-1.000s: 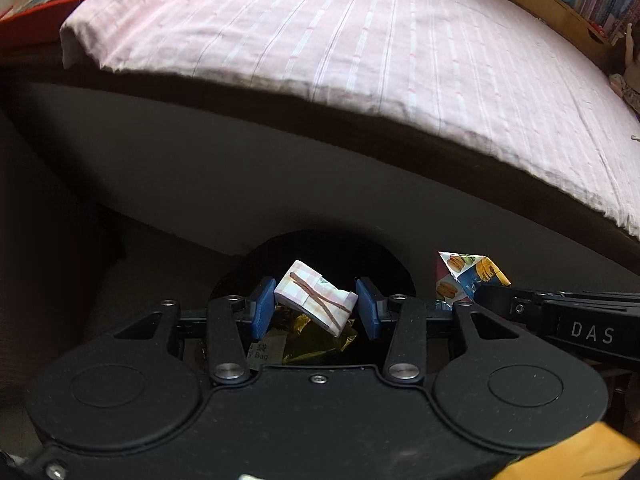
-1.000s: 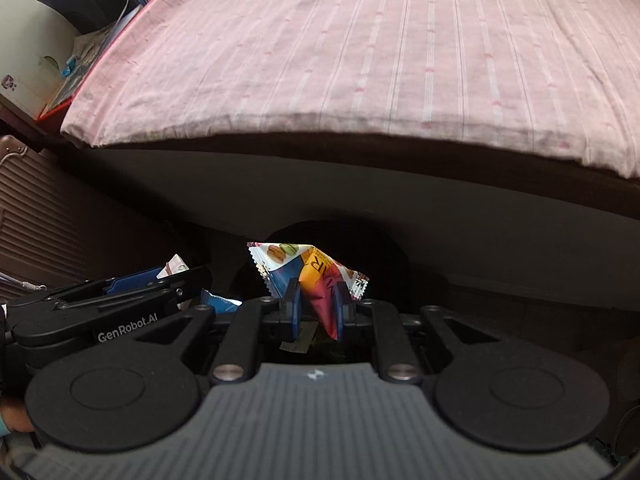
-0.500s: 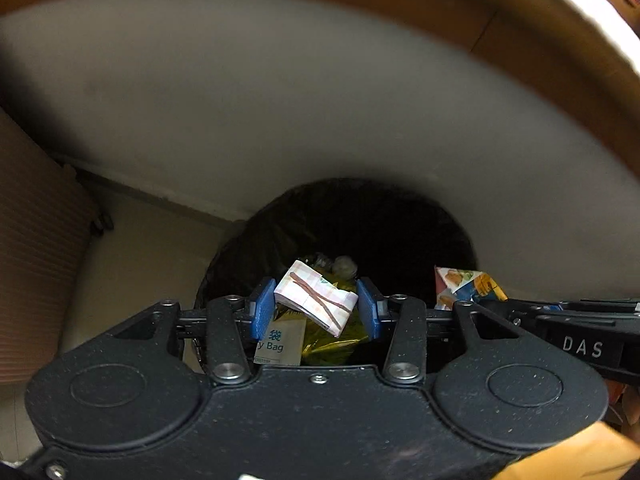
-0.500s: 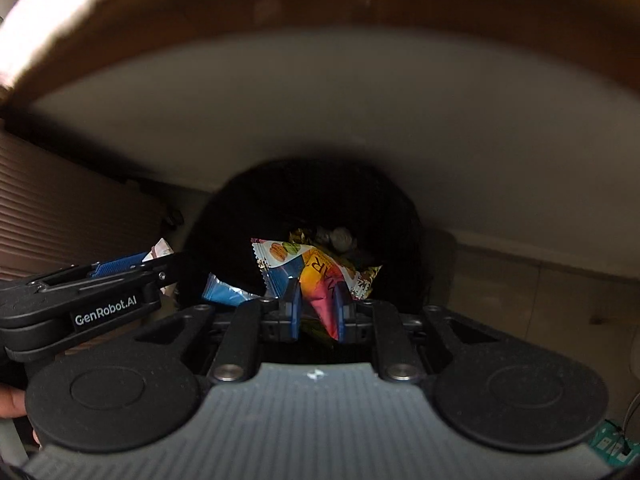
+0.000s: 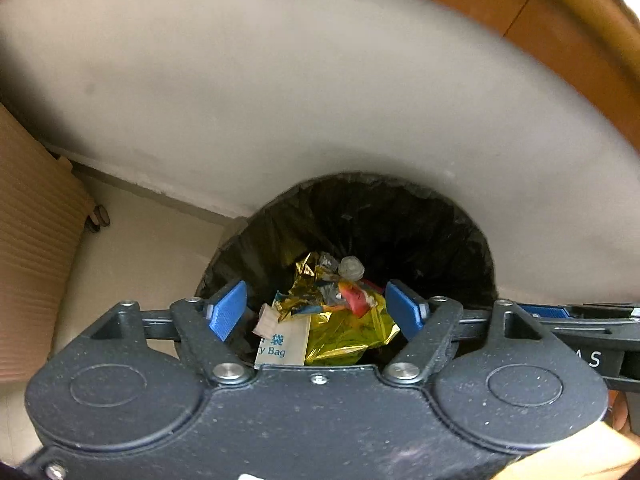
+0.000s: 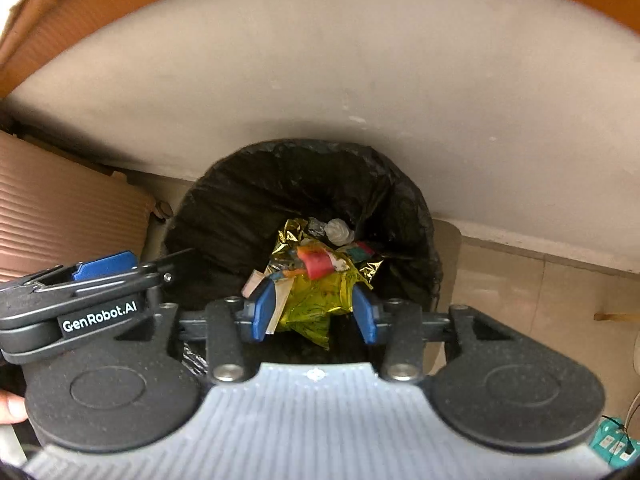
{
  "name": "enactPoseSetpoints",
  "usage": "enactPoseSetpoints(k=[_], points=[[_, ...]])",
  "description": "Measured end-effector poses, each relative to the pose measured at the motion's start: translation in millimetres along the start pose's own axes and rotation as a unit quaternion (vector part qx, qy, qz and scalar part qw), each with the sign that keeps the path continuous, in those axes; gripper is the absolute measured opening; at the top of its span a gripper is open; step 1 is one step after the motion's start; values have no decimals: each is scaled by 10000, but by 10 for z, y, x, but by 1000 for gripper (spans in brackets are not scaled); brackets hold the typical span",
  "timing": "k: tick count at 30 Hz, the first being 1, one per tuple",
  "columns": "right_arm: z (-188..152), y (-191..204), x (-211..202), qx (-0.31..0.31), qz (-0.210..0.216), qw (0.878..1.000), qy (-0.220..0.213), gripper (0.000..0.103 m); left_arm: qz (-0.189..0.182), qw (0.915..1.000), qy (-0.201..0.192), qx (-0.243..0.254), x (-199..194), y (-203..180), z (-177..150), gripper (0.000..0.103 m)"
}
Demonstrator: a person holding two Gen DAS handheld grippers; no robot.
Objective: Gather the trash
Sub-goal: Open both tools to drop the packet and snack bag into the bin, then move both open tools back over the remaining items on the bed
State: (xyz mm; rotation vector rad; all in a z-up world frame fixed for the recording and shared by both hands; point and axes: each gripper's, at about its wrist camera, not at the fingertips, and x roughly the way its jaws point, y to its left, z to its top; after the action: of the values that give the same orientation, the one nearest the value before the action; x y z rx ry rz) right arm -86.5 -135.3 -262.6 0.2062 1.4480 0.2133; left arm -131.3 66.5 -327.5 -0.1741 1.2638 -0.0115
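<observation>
A round bin lined with a black bag (image 5: 420, 220) (image 6: 224, 208) stands on the floor under both grippers. Inside lies a heap of trash: gold foil (image 5: 352, 332) (image 6: 316, 300), a white paper bag with blue print (image 5: 284, 344), a red-and-orange wrapper (image 5: 356, 298) (image 6: 318, 262) and a small folded white pack (image 5: 267, 322) (image 6: 252, 284). My left gripper (image 5: 316, 312) points down into the bin, its jaws opening and nothing between the blue pads. My right gripper (image 6: 316, 312) hangs beside it over the bin, jaws also opening, with nothing held.
A pale panel of the bed base (image 5: 280, 100) rises right behind the bin, with a brown wooden rail (image 5: 580, 48) above. A ribbed tan suitcase (image 5: 32, 260) (image 6: 60, 208) stands at the left. Beige tiled floor (image 6: 520, 280) lies to the right.
Both grippers let go: the left dropped the folded white pack and the right dropped the colourful wrapper into the bin. Both sank from bed height to just above the bin before that.
</observation>
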Motion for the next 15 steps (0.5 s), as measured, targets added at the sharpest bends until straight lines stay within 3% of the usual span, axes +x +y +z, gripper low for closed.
enactPoseSetpoints(k=[9,15], points=[[168,165,-648,22,-4,9992,-409,63,-68,9989,-443,112,-719,-97,309,80],[284,280,-1379,51,-16,9958,-918,64,-199,9952,-922,268,-1358,-174,583,84]])
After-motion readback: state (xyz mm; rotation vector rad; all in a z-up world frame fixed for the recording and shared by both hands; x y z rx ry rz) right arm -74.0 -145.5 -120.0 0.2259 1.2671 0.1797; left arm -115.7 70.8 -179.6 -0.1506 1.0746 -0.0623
